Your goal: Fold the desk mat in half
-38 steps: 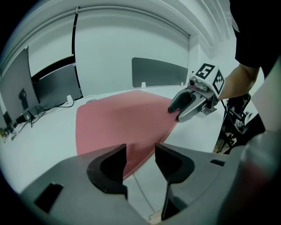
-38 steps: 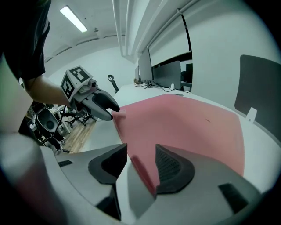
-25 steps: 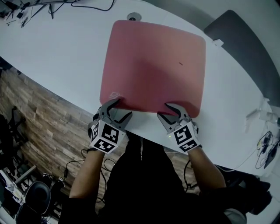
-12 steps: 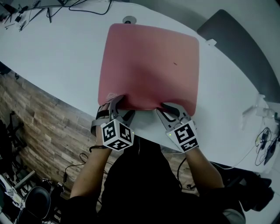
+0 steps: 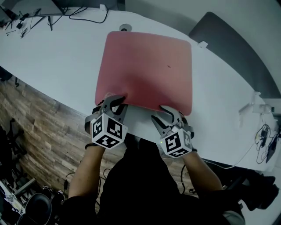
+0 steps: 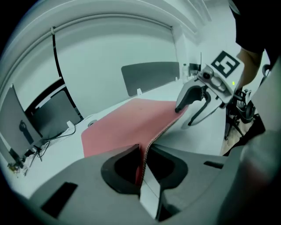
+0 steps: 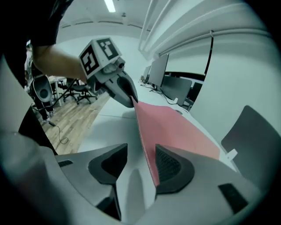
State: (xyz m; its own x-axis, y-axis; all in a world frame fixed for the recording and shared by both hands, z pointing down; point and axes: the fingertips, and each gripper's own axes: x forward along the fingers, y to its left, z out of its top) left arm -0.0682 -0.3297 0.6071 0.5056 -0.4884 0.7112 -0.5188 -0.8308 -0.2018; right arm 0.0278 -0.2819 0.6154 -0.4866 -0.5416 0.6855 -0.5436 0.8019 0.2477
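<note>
The pink desk mat (image 5: pixel 145 66) lies on the white table (image 5: pixel 52 52), its near edge raised a little off the top. My left gripper (image 5: pixel 115 100) is at the mat's near left corner; its jaws have just been closing, and in the left gripper view they (image 6: pixel 142 151) pinch the mat (image 6: pixel 127 127) edge. My right gripper (image 5: pixel 163 115) is at the near right edge. Its jaws (image 7: pixel 141 156) have just been opening and stand wide. The mat (image 7: pixel 175 127) edge runs between them, along the right pad and clear of the left pad.
A grey chair back (image 5: pixel 228 39) stands beyond the table's far right. A round grommet (image 5: pixel 125 27) sits just past the mat's far edge. Cables (image 5: pixel 88 11) trail at the far left and more wires (image 5: pixel 263 140) at the right. Wooden floor (image 5: pixel 39 118) lies below the near edge.
The left jaws, open at the mat's corner before, have shut on it. Both grippers have risen slightly and the mat's near edge has come up with them.
</note>
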